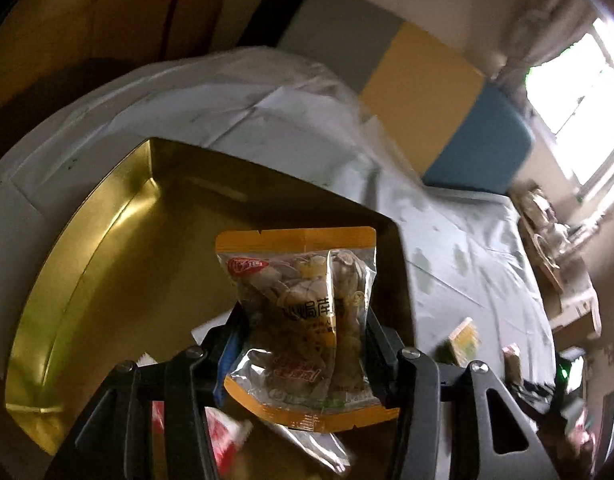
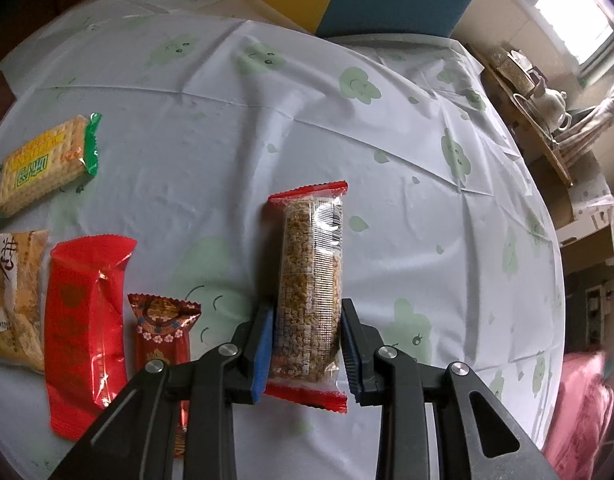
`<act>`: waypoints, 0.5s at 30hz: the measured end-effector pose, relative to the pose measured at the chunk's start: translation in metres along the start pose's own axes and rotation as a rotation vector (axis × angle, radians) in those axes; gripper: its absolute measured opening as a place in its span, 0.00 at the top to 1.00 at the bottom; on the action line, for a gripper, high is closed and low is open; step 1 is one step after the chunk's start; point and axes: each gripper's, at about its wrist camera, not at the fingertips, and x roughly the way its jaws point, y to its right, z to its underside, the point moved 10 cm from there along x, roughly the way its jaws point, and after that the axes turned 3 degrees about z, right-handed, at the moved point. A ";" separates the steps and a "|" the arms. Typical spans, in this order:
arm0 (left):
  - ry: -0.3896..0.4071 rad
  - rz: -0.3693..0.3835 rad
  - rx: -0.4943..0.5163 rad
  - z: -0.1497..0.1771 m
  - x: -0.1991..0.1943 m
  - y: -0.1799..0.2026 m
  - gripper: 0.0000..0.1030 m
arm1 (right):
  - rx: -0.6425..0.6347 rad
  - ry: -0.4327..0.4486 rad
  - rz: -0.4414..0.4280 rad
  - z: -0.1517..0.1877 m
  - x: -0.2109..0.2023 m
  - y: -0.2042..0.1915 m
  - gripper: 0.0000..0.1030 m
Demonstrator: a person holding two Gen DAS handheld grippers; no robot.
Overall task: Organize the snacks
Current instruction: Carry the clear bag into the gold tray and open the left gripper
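The left gripper (image 1: 303, 344) is clamped on a clear snack pouch with orange borders (image 1: 303, 308), above the shiny golden metal tray (image 1: 87, 248). The right gripper (image 2: 307, 344) pinches a long grain bar in a red-ended wrapper (image 2: 311, 288) (other packets lie beside) over the white tablecloth with green figures (image 2: 387, 140).

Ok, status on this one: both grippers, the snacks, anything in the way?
Left gripper shut on clear yellow-edged snack pouch over gold tin. Right gripper shut on grain bar. Nothing blocking.

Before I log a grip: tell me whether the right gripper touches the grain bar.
Touching: the right wrist view shows the right gripper with both pads against the grain bar.
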 end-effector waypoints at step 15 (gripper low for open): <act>-0.044 -0.115 0.021 -0.030 0.055 -0.023 0.25 | -0.010 0.005 0.015 0.000 -0.004 -0.003 0.69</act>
